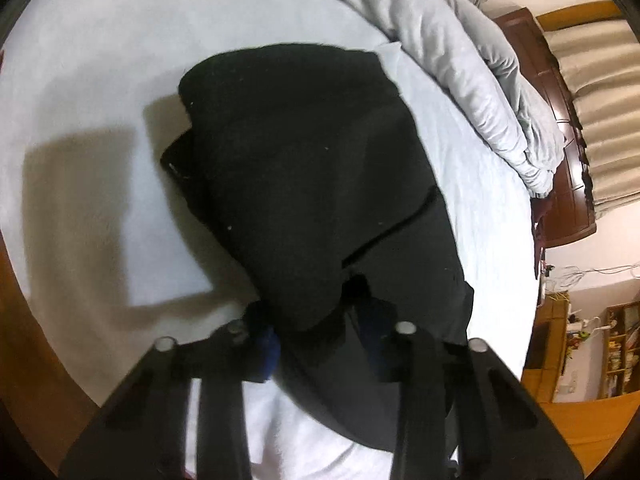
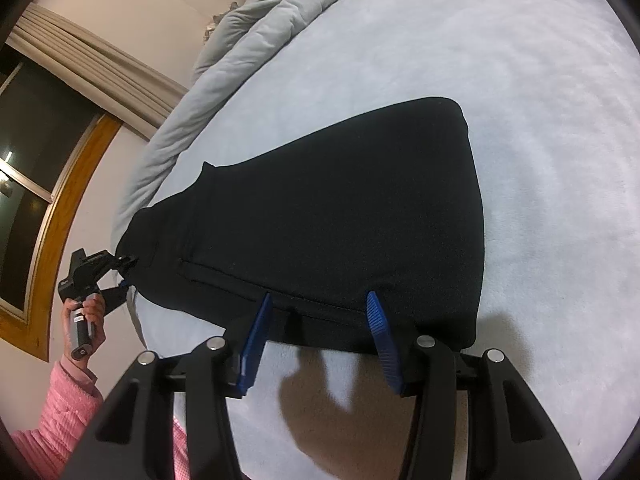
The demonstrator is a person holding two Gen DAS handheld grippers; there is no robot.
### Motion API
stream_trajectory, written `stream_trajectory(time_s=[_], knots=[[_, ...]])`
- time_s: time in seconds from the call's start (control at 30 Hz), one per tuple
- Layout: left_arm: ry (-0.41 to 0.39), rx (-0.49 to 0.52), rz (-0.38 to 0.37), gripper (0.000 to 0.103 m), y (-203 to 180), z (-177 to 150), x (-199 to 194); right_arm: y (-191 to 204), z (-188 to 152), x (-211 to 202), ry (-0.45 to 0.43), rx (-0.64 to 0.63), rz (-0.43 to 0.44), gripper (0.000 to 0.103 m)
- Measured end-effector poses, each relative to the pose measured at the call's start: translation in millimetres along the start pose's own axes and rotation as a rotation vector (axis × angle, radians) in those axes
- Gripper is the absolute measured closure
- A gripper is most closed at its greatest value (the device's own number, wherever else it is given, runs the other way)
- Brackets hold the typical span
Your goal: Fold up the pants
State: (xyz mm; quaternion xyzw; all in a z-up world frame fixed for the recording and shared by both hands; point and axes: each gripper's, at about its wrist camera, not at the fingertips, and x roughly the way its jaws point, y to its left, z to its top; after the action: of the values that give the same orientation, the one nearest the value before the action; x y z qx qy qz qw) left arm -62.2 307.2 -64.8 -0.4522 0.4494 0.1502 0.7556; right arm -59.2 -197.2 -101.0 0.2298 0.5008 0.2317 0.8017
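Right gripper [image 2: 320, 320] spread empty; left gripper [image 1: 316, 320] clamps black pants [image 2: 340, 220], already folded compact; final fold likely remains.

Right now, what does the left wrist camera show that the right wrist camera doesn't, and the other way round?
Only the left wrist view shows the left gripper up close, its fingers buried in black cloth, plus a dark wooden headboard and cluttered shelves.

Only the right wrist view shows the right gripper with its blue fingers spread at the pants' near edge, the person's left hand and pink sleeve, and a dark window.

Both show the black pants on the pale bed sheet, and the bunched grey duvet.
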Motion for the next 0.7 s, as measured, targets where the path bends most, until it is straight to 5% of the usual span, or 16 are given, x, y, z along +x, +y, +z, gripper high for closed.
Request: stream_trajectory(time_s=[0.1,0.23,0.3,0.53,0.7], knots=[[-0.067,0.037,0.000,0.080,-13,-6,-13,-1,0,-1,0.001,-0.004,0.005,0.053],[-0.218,0.323,-0.024,0.082,-74,-30,-37,-2,0,-1,0.001,-0.002,0.011,0.053],[-0.234,0.419,-0.040,0.082,-97,-43,-42,-3,0,-2,0.002,0.001,0.014,0.053],[-0.225,0.761,-0.054,0.082,-160,-100,-37,-5,1,-3,0.004,0.007,0.030,0.053],[-0.091,1.063,-0.032,0.079,-193,-157,-12,-7,2,-3,0.007,0.015,0.041,0.053]])
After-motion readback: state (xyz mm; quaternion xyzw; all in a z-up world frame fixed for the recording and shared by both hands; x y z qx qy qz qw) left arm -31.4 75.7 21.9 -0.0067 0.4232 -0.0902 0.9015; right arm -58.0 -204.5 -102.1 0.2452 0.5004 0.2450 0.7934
